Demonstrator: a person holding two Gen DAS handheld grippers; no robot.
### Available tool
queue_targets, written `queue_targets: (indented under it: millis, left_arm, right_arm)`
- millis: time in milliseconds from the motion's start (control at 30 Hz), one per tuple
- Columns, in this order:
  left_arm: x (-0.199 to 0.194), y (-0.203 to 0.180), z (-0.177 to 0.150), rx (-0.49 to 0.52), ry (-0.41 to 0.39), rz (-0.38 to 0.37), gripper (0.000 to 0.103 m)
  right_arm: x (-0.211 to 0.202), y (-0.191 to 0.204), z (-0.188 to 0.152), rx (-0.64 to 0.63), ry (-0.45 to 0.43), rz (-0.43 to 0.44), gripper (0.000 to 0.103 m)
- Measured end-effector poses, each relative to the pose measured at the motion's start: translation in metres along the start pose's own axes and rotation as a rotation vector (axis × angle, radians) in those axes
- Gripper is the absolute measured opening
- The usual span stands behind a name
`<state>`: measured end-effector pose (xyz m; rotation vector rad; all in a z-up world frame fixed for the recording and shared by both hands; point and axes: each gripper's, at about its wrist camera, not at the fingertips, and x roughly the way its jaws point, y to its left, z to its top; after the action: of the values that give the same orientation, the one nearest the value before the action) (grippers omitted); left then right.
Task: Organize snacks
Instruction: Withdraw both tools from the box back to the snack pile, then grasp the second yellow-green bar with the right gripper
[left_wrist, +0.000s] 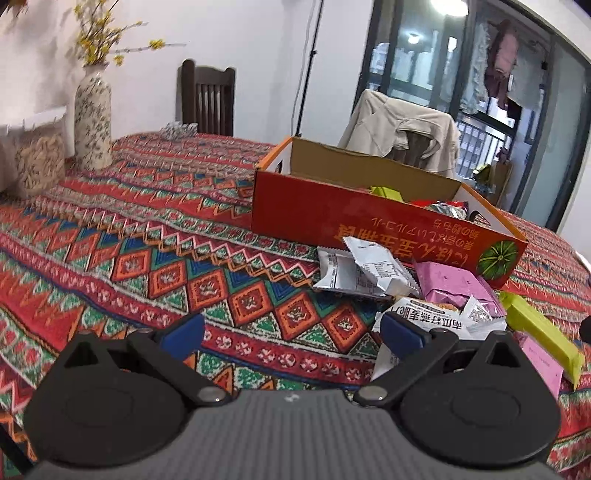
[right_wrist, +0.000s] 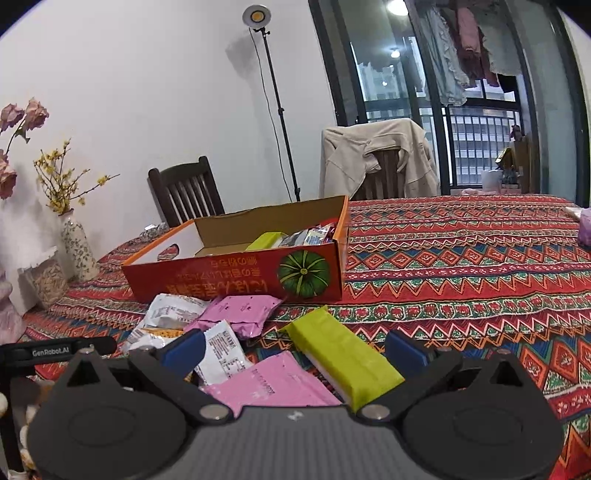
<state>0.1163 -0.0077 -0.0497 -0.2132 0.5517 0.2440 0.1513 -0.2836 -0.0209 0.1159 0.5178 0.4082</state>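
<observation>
An orange cardboard box with a green pumpkin picture stands on the table and holds several snack packets. In front of it lies a heap of loose snacks: white packets, pink packets, a flat pink pack and a yellow-green bar. My left gripper is open over the tablecloth, just left of the heap. My right gripper is open, low over the yellow-green bar and the flat pink pack, which lie between its fingers.
A patterned red tablecloth covers the table. A floral vase with yellow sprigs stands far left. Two chairs, one draped with a beige jacket, stand behind the table, with a lamp stand between them.
</observation>
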Motion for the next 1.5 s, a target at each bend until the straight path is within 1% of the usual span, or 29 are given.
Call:
queue_targets:
  millis: [200, 333, 400, 467, 567, 700, 833, 900, 967, 1000, 1100, 1133, 1267, 1333, 1367, 1400, 1500]
  left_arm:
    - [-0.003, -0.003, -0.002, 0.061, -0.035, -0.034, 0.103]
    - [-0.011, -0.004, -0.001, 0.141, -0.076, -0.015, 0.103]
    - [-0.013, 0.000, 0.000, 0.158, -0.102, -0.023, 0.103]
    - [-0.010, 0.007, 0.002, 0.139, -0.096, -0.037, 0.103]
    - [-0.002, 0.017, 0.001, 0.090, -0.053, -0.086, 0.103]
    - [-0.005, 0.025, 0.001, 0.052, -0.070, -0.145, 0.103]
    - [-0.003, 0.033, 0.001, 0.007, -0.066, -0.180, 0.103]
    - [-0.004, 0.035, 0.001, -0.001, -0.067, -0.190, 0.103]
    - [-0.004, 0.035, 0.001, -0.001, -0.072, -0.202, 0.103]
    - [-0.004, 0.035, 0.001, -0.001, -0.073, -0.206, 0.103]
    - [-0.003, 0.035, 0.001, -0.006, -0.068, -0.212, 0.103]
    - [-0.003, 0.035, 0.001, -0.007, -0.067, -0.213, 0.103]
    - [-0.002, 0.034, 0.001, -0.003, -0.059, -0.206, 0.103]
    - [-0.001, 0.033, 0.001, -0.002, -0.054, -0.198, 0.103]
    - [0.000, 0.033, 0.002, -0.003, -0.052, -0.195, 0.103]
    - [0.000, 0.033, 0.002, -0.003, -0.048, -0.193, 0.103]
    - [0.002, 0.032, 0.002, 0.000, -0.037, -0.181, 0.103]
  right_arm:
    - [-0.007, 0.005, -0.007, 0.030, 0.001, -0.006, 0.103]
    - [-0.015, 0.008, -0.009, 0.027, -0.006, -0.031, 0.103]
    - [-0.019, 0.008, -0.011, 0.037, -0.010, -0.043, 0.103]
    - [-0.021, 0.008, -0.012, 0.041, -0.010, -0.061, 0.103]
    - [-0.021, 0.010, -0.014, 0.040, -0.002, -0.089, 0.103]
    - [-0.019, 0.016, -0.018, 0.037, 0.013, -0.110, 0.103]
    - [-0.011, 0.026, -0.016, 0.021, 0.010, -0.141, 0.102]
    - [-0.003, 0.028, -0.012, -0.012, 0.014, -0.199, 0.102]
    - [0.004, 0.024, -0.007, -0.032, 0.021, -0.228, 0.102]
    - [0.011, 0.020, -0.004, -0.044, 0.034, -0.247, 0.100]
    - [0.032, 0.008, 0.006, -0.098, 0.099, -0.299, 0.089]
    - [0.039, 0.004, 0.008, -0.112, 0.117, -0.305, 0.088]
    - [0.065, -0.006, 0.014, -0.163, 0.191, -0.257, 0.086]
    - [0.077, -0.010, 0.012, -0.161, 0.231, -0.227, 0.075]
    - [0.082, -0.012, 0.010, -0.155, 0.246, -0.207, 0.075]
    - [0.084, -0.014, 0.009, -0.143, 0.235, -0.182, 0.071]
    - [0.084, -0.015, 0.008, -0.133, 0.228, -0.158, 0.069]
